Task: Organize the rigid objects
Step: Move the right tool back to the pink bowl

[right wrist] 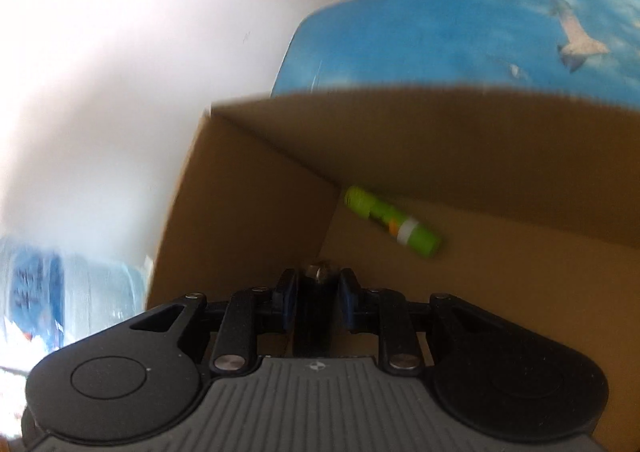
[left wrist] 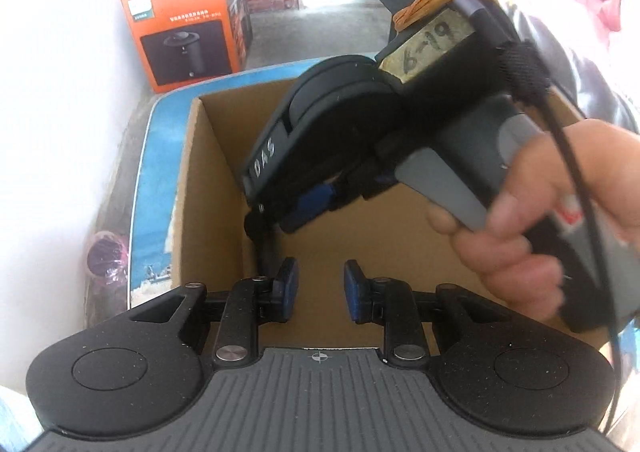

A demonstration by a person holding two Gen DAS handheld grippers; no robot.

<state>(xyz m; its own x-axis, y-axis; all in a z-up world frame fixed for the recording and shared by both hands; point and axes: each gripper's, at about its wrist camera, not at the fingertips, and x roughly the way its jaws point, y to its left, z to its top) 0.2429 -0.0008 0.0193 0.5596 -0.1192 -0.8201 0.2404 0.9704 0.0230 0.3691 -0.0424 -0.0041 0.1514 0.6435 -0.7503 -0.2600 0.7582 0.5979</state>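
An open cardboard box [left wrist: 208, 180] [right wrist: 248, 212] stands on a blue table top printed with sky and gulls [right wrist: 440, 32]. A green tube with a white band [right wrist: 394, 222] lies in the box's far corner. My right gripper [right wrist: 318, 294] is shut on a slim black object with a brownish metal tip [right wrist: 316, 316], low inside the box. In the left wrist view a hand holds that right gripper [left wrist: 280, 220] over the box, and the black object [left wrist: 262, 244] hangs below its fingers. My left gripper [left wrist: 320, 286] hovers over the box's near side, open, with nothing between its blue pads.
An orange product carton [left wrist: 180, 24] with cloth on top stands on the floor behind the table, by a white wall. A purple wrapped item [left wrist: 106, 256] sits left of the table. A pack of water bottles [right wrist: 36, 292] is at the left.
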